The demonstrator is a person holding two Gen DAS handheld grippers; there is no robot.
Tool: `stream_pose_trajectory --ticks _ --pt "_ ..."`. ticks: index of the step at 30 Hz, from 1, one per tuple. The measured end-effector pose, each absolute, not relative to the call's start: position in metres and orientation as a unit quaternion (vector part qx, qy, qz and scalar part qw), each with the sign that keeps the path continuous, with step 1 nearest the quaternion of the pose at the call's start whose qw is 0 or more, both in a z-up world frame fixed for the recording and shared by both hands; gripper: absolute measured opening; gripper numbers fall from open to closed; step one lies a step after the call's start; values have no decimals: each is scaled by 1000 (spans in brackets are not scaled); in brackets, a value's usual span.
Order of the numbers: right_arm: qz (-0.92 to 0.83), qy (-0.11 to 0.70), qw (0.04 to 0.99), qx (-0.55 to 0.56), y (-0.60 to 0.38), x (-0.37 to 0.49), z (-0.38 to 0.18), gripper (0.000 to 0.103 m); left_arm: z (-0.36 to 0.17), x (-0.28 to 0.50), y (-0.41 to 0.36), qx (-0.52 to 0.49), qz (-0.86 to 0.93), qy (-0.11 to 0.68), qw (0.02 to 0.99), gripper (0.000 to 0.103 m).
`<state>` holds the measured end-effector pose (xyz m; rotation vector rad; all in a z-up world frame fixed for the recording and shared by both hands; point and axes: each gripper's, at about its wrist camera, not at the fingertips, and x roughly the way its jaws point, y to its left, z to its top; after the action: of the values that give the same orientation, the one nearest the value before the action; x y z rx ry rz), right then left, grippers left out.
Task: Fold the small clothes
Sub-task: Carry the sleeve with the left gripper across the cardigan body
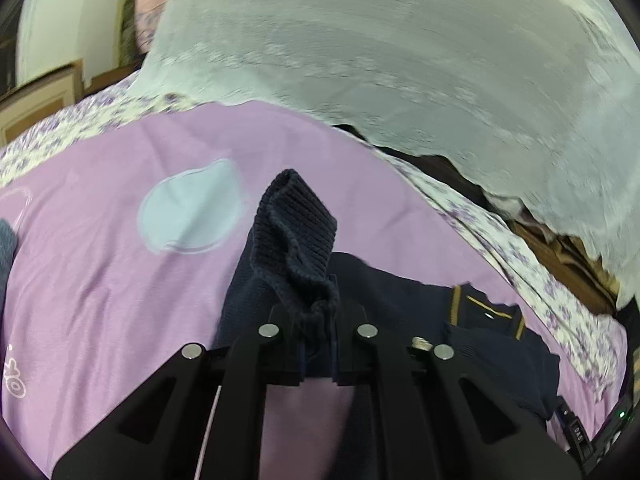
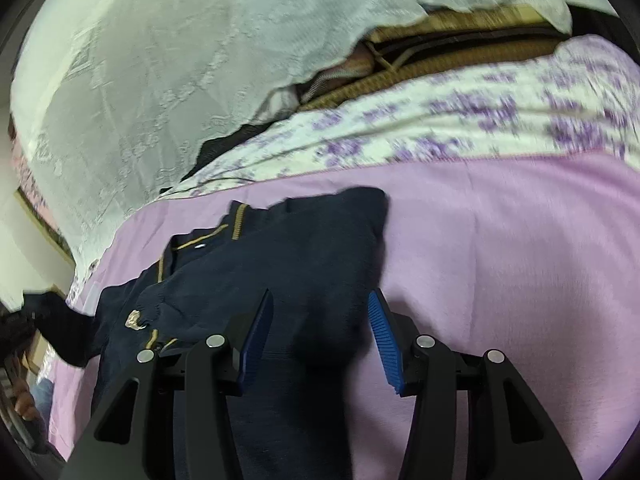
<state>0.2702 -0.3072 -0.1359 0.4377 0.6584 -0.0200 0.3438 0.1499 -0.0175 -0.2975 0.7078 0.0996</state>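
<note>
A small navy knit garment with gold trim (image 1: 404, 292) lies on a purple sheet (image 1: 120, 288). My left gripper (image 1: 318, 320) is shut on its ribbed cuff (image 1: 296, 232), which stands up lifted above the sheet. In the right wrist view the same garment (image 2: 304, 248) is spread out with its gold-edged collar to the left. My right gripper (image 2: 320, 320) hovers over its near part, jaws open, blue pads (image 2: 382, 340) showing. Dark fabric lies between and under them, with no visible pinch.
A white lace cloth (image 1: 400, 40) hangs over the far side of the bed, also seen as a lace cloth (image 2: 140, 80). Floral bedding (image 2: 440, 128) borders the purple sheet (image 2: 500, 260). Wicker furniture (image 2: 440, 60) sits behind. A grey-blue cloth (image 1: 6, 248) lies at the left edge.
</note>
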Motion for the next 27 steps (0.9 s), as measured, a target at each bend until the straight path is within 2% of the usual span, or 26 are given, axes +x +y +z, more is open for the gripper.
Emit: stream_pose_trajectory --ticks 2,6,17,27 --pt "-1 314 930 194 -298 268 -126 50 -12 343 129 -130 41 343 929 7" --pt "18 311 934 175 -285 262 -106 58 -3 341 90 -107 20 340 934 7" --pt "18 317 927 201 -296 257 -88 59 9 345 9 -65 -13 340 938 7" --pt "-3 317 914 253 -333 259 -87 59 -7 361 -69 -45 -48 355 932 7"
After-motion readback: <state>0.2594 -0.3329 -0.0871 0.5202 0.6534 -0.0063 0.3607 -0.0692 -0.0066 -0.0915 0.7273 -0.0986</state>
